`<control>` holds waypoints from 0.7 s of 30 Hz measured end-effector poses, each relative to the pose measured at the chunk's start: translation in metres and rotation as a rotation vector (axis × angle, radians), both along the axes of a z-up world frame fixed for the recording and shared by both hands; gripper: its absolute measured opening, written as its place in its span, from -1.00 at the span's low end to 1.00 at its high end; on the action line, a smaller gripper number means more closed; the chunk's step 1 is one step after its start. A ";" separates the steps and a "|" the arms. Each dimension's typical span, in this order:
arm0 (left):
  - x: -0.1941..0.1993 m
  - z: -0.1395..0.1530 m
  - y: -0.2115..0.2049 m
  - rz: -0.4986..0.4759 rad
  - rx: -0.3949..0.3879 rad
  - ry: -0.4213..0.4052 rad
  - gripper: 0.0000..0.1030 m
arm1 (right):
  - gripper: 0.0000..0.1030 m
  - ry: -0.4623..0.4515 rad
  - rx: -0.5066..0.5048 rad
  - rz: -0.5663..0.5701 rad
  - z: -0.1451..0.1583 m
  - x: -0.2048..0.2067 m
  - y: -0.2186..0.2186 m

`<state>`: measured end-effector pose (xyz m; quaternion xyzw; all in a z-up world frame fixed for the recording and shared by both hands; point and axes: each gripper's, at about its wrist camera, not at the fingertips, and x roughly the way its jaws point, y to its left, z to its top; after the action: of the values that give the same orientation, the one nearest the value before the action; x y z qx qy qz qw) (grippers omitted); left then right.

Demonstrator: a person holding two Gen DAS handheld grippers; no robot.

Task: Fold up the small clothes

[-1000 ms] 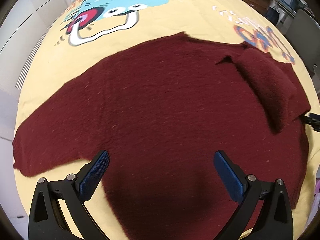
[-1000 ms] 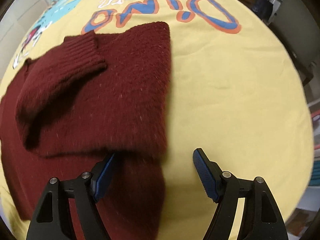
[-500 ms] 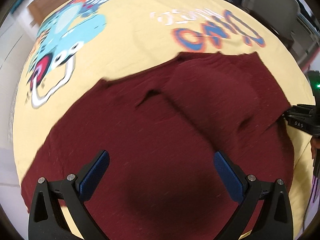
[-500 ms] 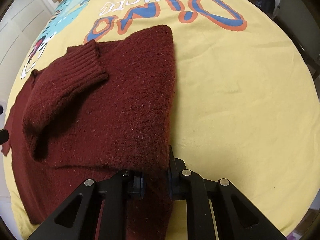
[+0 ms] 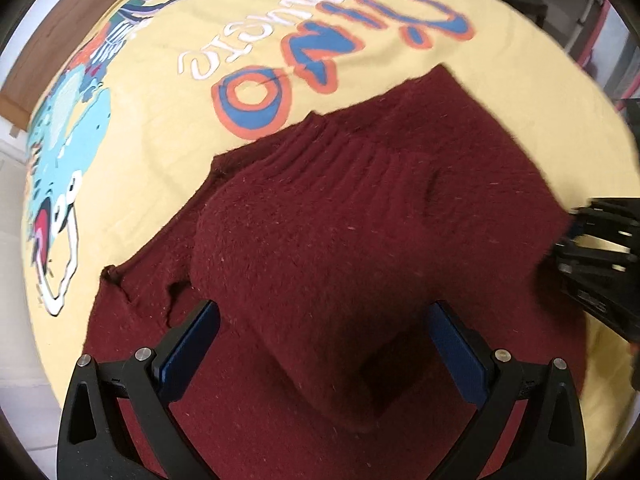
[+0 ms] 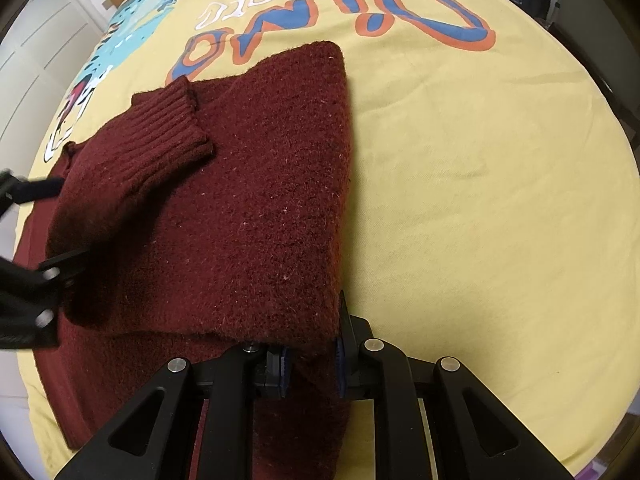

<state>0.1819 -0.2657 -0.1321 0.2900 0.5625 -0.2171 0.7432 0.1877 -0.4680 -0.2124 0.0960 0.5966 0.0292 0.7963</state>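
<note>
A dark red knitted sweater [image 5: 340, 220] lies on a yellow printed cloth [image 5: 160, 140]. One side is folded over, and its sleeve with a ribbed cuff [image 6: 168, 120] rests across the body. My left gripper [image 5: 324, 350] is open above the sweater, its blue pads [image 5: 192, 344] on either side of the folded sleeve, not pressing on it. My right gripper [image 6: 310, 364] is shut on the near corner of the sweater [image 6: 260, 220] at its folded right edge. In the right wrist view the left gripper [image 6: 28, 292] appears blurred at the left edge. The right gripper [image 5: 592, 248] shows at the right of the left wrist view.
The yellow cloth [image 6: 480, 200] carries a blue-and-orange word print [image 6: 420, 16] and a turquoise dinosaur [image 5: 68, 120] at the far side. Brown wood [image 5: 60, 36] borders the far left. Dark furniture [image 5: 580, 20] stands beyond the far right, white cabinet doors [image 6: 36, 60] on the left.
My right gripper closed on the sweater's folded corner. My left gripper swept right across the sweater to the folded sleeve, rolling as it went, still open.
</note>
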 end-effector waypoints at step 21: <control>0.045 0.000 0.140 0.415 -0.276 0.007 -0.58 | -0.67 0.007 -0.052 0.024 0.000 0.007 0.022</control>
<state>0.2267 -0.1252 -0.1320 0.0632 0.5776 -0.1360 0.8024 0.1945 -0.4461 -0.2126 0.0681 0.6009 0.0231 0.7961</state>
